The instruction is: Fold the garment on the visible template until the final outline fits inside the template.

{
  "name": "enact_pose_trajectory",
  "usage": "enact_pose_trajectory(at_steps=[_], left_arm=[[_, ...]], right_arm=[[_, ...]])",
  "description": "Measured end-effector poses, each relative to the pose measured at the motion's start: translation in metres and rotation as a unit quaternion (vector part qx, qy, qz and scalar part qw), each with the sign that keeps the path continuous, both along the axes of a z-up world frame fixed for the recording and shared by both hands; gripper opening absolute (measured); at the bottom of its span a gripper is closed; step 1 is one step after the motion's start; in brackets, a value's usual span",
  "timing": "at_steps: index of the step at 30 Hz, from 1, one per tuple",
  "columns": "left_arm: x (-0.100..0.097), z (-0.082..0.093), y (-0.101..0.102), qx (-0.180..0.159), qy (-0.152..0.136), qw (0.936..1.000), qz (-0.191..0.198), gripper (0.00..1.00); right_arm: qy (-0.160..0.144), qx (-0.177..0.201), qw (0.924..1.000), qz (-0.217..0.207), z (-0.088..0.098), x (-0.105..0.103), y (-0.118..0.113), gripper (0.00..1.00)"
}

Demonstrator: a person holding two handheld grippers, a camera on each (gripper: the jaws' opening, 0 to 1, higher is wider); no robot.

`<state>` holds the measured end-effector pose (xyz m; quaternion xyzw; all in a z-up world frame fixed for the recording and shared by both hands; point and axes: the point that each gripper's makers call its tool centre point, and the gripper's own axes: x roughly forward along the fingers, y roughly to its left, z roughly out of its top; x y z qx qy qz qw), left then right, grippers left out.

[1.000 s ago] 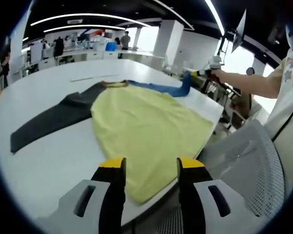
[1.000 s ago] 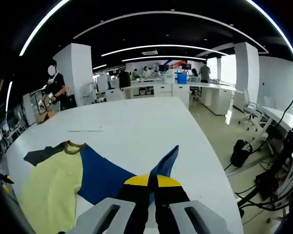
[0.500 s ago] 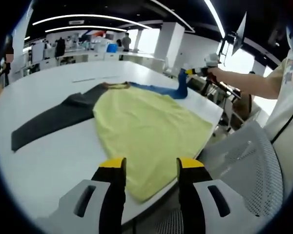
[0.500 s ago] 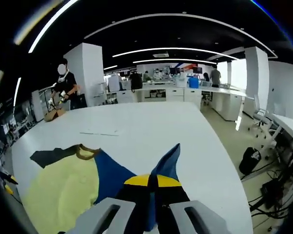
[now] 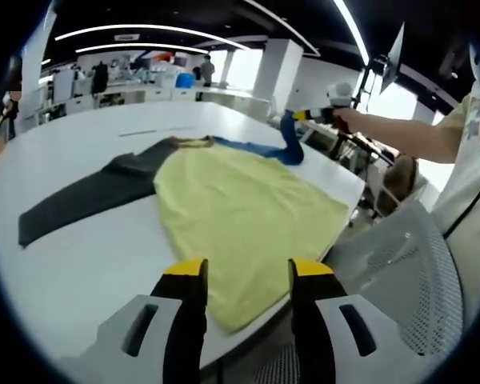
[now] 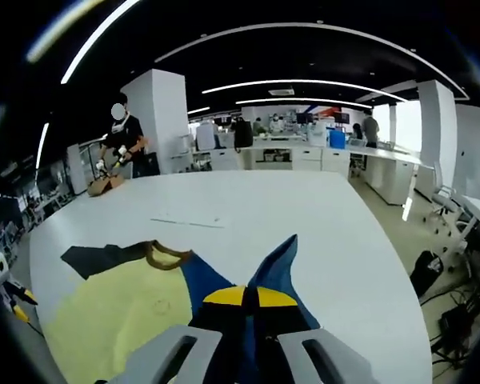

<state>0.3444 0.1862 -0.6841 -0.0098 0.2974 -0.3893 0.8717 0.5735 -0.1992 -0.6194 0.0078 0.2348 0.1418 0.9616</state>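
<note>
The right tongs [image 6: 250,308] pinch the T-shirt's blue sleeve [image 6: 276,264], lifted beside the yellow body [image 5: 240,208] lying leftward, while the left tongs [image 5: 244,272] hang spread at the hem.

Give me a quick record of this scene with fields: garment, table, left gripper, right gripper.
garment: yellow shirt with one blue sleeve and one dark grey sleeve, spread flat
table: large white tabletop
left gripper: left gripper open, hovering over the shirt's near hem
right gripper: right gripper shut on the blue sleeve's end, lifting it off the table
</note>
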Motion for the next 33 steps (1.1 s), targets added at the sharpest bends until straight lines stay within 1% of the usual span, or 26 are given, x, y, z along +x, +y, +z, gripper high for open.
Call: enact_pose_trajectory(at_steps=[15, 16, 23, 33], left_arm=[[0.001, 0.002, 0.001, -0.001, -0.002, 1.0, 0.001, 0.37], [0.001, 0.002, 0.001, -0.001, -0.002, 1.0, 0.002, 0.37], [0.002, 0.001, 0.002, -0.001, -0.001, 1.0, 0.002, 0.37], [0.003, 0.001, 0.004, -0.002, -0.002, 1.0, 0.001, 0.37]], right_arm=[[-0.007, -0.002, 0.9973, 0.072, 0.011, 0.005, 0.062, 0.0], [-0.008, -0.002, 0.9972, 0.074, 0.012, 0.006, 0.063, 0.0], [-0.013, -0.002, 0.9944, 0.105, 0.017, 0.01, 0.093, 0.0], [-0.012, -0.004, 0.9891, 0.147, 0.019, 0.014, 0.139, 0.0]])
